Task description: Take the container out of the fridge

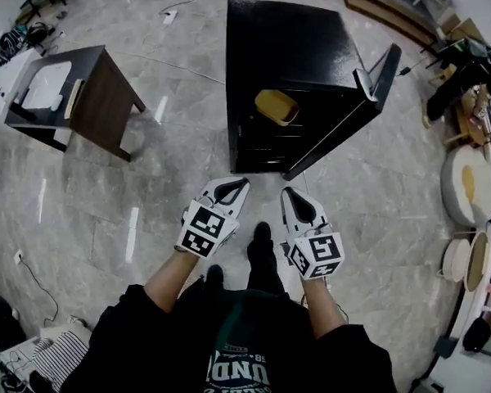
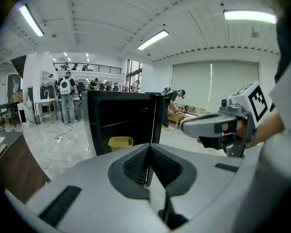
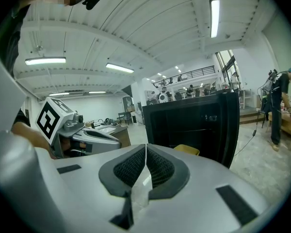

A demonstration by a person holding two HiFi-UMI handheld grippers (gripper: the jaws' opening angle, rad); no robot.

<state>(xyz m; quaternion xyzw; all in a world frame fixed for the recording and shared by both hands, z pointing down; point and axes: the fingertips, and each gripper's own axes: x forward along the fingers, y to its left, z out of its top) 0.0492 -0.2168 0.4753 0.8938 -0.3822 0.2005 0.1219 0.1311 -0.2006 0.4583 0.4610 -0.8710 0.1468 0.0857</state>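
Observation:
A yellow container (image 1: 277, 106) sits on a shelf inside the small black fridge (image 1: 295, 47), whose door (image 1: 356, 113) stands open to the right. The same container (image 2: 120, 142) shows low in the fridge opening in the left gripper view, and its top (image 3: 186, 149) peeks over the jaws in the right gripper view. My left gripper (image 1: 231, 190) and right gripper (image 1: 294, 199) are held side by side in front of the fridge, well short of it. Both are shut with nothing between the jaws.
A dark wooden table (image 1: 82, 97) with a white tray stands to the left of the fridge. Cables lie on the tiled floor (image 1: 147, 187). Round white dishes (image 1: 468, 182) line a counter at the right. People stand far back in the hall (image 2: 65, 98).

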